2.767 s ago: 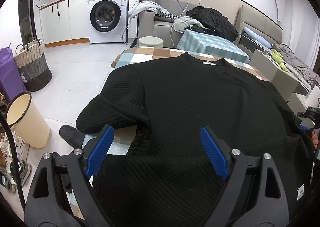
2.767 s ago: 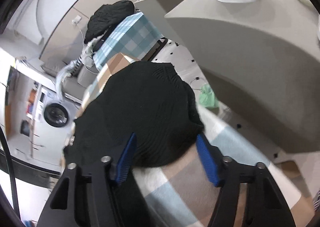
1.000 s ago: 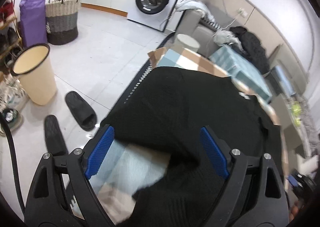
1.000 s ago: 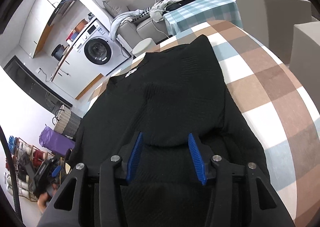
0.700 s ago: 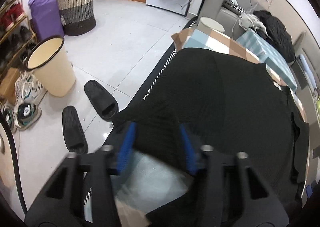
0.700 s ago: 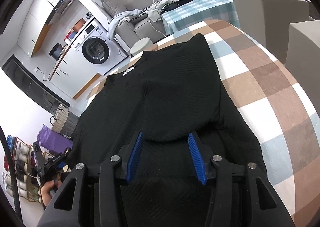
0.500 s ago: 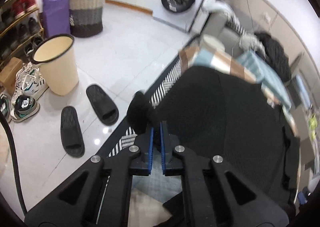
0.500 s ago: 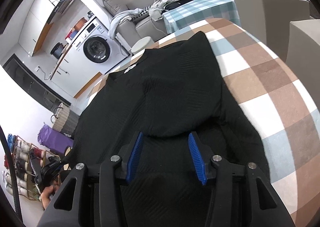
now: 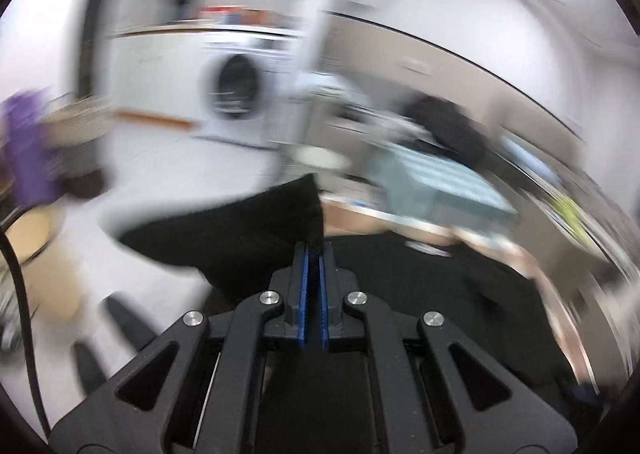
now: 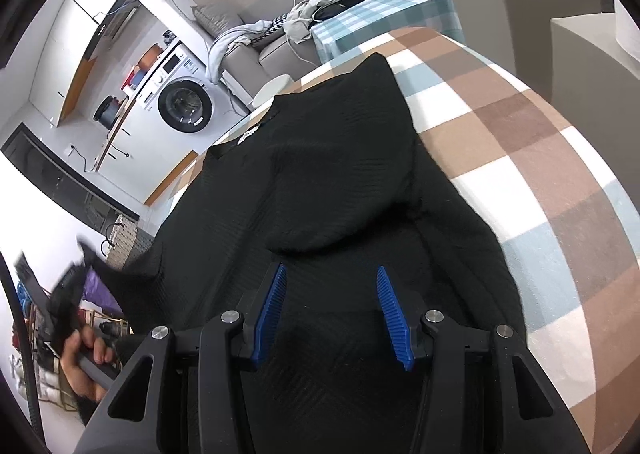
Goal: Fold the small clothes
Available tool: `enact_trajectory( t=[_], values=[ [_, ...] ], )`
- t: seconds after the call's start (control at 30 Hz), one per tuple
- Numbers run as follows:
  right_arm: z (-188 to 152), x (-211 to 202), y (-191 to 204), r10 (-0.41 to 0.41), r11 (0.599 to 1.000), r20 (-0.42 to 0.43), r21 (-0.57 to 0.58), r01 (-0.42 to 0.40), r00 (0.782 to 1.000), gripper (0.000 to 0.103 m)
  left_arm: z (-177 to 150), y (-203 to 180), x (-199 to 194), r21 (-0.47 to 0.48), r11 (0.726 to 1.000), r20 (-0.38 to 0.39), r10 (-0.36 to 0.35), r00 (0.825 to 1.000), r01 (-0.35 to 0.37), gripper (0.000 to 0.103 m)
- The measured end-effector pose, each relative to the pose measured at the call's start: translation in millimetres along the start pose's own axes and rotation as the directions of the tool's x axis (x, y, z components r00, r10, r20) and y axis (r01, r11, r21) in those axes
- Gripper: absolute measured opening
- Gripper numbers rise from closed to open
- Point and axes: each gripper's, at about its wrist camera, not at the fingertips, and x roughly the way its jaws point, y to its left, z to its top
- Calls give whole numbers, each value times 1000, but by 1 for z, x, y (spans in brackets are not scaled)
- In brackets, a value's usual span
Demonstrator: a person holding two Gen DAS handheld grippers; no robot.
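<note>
Left gripper (image 9: 313,250): fingers clamped on black shirt (image 10: 320,181) sleeve, lifted.
Right gripper (image 10: 330,274): fingers apart, empty, above shirt.
Tabletop (image 10: 520,125): checked cloth.

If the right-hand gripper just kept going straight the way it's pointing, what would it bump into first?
Most likely the black sweater spread on the checked tablecloth. The right gripper points down at it with open fingers, cloth directly ahead. How far off is hard to judge.
</note>
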Motion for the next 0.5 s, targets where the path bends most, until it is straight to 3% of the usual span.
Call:
enact_trajectory(
  t=[0.03, 0.1, 0.2, 0.23, 0.27, 0.5],
  values=[
    [0, -2, -1, -5, 1000, 7, 5, 5, 1000, 48, -4, -20, 5, 53, 995, -39, -79, 996, 81, 2],
    [2, -5, -3, -8, 1000, 13, 11, 7, 1000, 48, -19, -44, 14, 98, 979, -143, -162, 977, 176, 8],
    [1, -7, -5, -12, 1000, 19, 11, 12, 1000, 48, -37, -44, 18, 96, 986, -207, -111, 972, 133, 33],
    [0, -7, -6, -10, 1000, 17, 13, 10, 1000, 48, -41, -36, 16, 70, 989, -211, -110, 971, 127, 46],
    [0, -7, -7, -8, 1000, 14, 15, 8, 1000, 48, -44, -29, 15, 49, 992, -216, -105, 971, 118, 50],
    [-2, -1, -9, -1, 1000, -1, 14, 1, 1000, 48, -57, 20, -7, 0, 1000, -237, 11, 971, -11, 52]
  ],
)
